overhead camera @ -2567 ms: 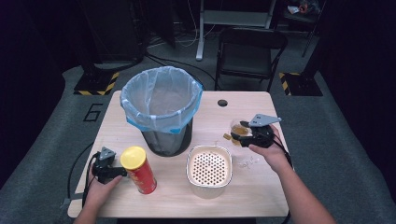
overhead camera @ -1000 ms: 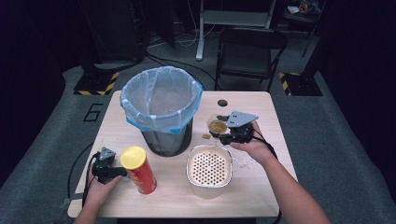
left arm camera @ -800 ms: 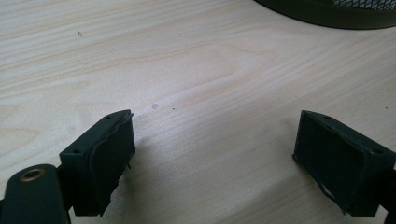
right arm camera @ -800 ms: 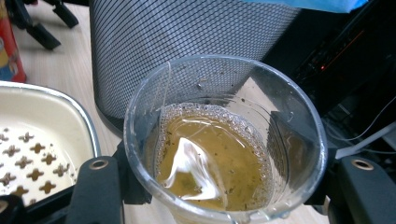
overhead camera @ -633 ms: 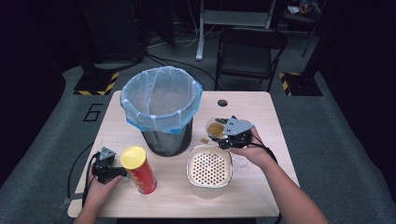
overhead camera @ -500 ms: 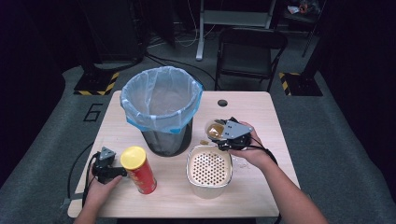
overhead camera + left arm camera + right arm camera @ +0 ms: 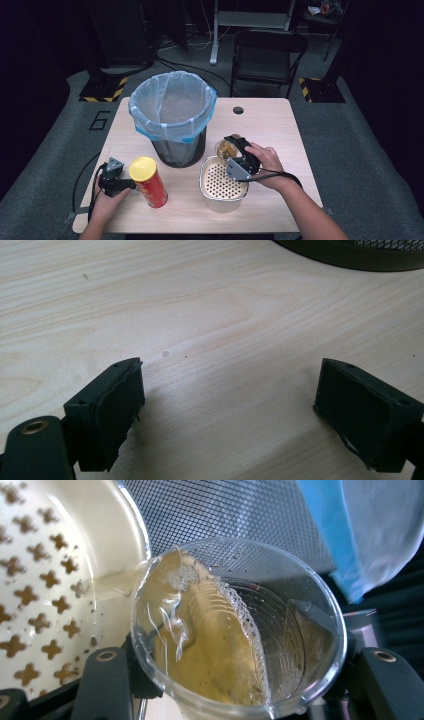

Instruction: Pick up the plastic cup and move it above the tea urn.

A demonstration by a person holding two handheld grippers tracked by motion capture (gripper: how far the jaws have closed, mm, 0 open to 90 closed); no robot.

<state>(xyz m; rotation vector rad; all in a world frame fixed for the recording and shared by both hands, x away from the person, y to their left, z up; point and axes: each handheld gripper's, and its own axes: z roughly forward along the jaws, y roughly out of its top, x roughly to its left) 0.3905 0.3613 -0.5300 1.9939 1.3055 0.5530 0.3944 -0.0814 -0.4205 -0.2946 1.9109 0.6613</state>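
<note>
Clear plastic, my cup (image 7: 240, 630) sits pinched between the jaws of my right gripper (image 7: 239, 159), tipped sideways so its yellowish liquid (image 7: 200, 645) runs over the rim into the strainer (image 7: 45, 580) just below and beside it. Behind the cup stands the mesh bin (image 7: 225, 515). My left gripper (image 7: 230, 410) rests spread wide over bare table (image 7: 200, 315), beside the can (image 7: 148, 182).

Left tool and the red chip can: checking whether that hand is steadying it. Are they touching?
Cannot tell. In the high view the left tool sits right beside the chip can, no clear gap; its own view shows open jaws over bare table.
</note>
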